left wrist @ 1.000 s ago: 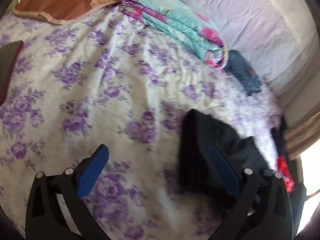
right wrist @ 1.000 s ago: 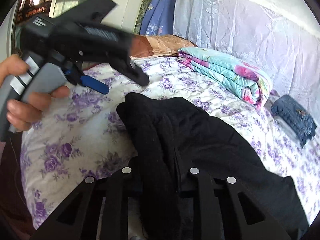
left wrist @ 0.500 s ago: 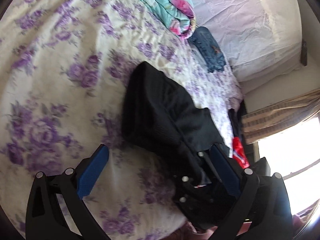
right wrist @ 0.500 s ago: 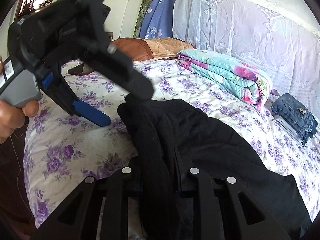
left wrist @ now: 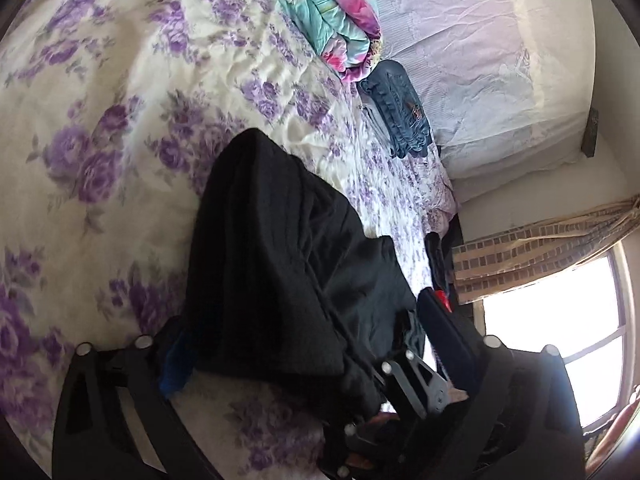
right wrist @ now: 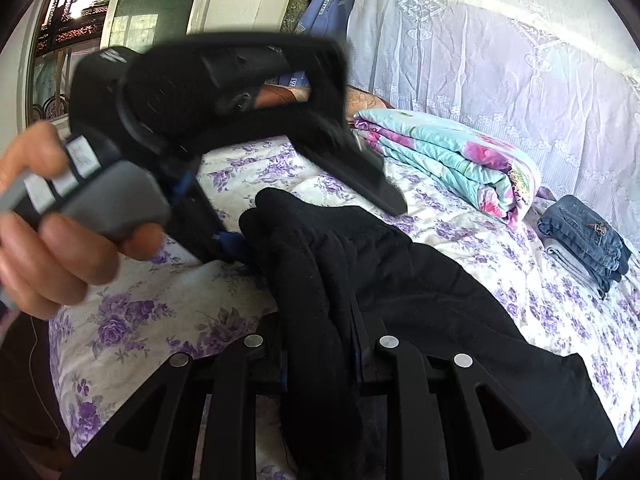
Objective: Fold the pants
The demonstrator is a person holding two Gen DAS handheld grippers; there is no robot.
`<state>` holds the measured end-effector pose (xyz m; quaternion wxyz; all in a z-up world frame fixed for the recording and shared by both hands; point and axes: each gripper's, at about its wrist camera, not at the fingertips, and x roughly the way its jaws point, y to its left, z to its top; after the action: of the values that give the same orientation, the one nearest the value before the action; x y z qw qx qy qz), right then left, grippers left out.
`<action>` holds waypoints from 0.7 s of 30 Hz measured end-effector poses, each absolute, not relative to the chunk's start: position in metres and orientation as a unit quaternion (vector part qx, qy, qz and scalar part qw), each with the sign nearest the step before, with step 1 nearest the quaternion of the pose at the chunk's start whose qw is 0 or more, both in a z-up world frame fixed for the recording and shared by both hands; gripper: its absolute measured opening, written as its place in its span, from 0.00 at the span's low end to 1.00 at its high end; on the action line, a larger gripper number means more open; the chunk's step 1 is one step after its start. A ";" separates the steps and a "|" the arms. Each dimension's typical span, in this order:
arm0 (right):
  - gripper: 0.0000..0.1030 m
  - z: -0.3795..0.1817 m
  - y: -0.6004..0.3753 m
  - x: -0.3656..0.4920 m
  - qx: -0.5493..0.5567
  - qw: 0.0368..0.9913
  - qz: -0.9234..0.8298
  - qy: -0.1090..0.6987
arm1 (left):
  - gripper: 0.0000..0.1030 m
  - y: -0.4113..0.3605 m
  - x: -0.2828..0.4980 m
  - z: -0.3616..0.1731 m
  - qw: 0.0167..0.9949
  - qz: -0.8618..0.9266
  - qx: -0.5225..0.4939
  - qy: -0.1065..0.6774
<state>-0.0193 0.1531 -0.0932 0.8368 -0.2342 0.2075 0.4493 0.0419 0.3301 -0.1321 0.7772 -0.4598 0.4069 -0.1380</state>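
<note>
Black pants [left wrist: 280, 248] lie bunched on the purple-flowered bedspread [left wrist: 120, 120]. My left gripper [left wrist: 300, 344] is open, its jaws straddling the near edge of the pants; the left blue pad [left wrist: 176, 372] is partly under the cloth. My right gripper [right wrist: 320, 344] is shut on the black pants [right wrist: 400, 300] and pinches a fold of them. In the right wrist view the left gripper [right wrist: 304, 216] comes down over the far end of the pants, blurred.
A folded turquoise and pink quilt [left wrist: 332, 16] and folded blue jeans [left wrist: 400, 108] lie at the far side of the bed. A lilac sheet [left wrist: 480, 60] covers the wall side. A curtain and window [left wrist: 560, 280] are at the right.
My left gripper has swung right and down from the bare bedspread onto the pants, its jaws now around the cloth's edge. The right gripper has kept its hold and place.
</note>
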 end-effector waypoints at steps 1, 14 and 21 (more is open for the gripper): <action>0.22 -0.093 0.153 -0.020 -0.235 0.837 0.449 0.206 | 0.75 0.330 0.045 -0.134 0.780 -0.136 -0.453 0.409; 0.59 -0.066 0.154 -0.064 -0.292 0.837 0.443 0.135 | 0.31 0.348 0.053 -0.137 0.760 -0.174 -0.465 0.419; 0.46 -0.085 0.190 -0.055 -0.358 0.838 0.385 0.142 | 0.29 0.342 0.059 -0.113 0.773 -0.199 -0.409 0.442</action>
<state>-0.0548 0.1903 -0.0854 0.8384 -0.3583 0.1425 0.3851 0.0594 0.3420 -0.1128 0.7732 -0.4086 0.4425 -0.1988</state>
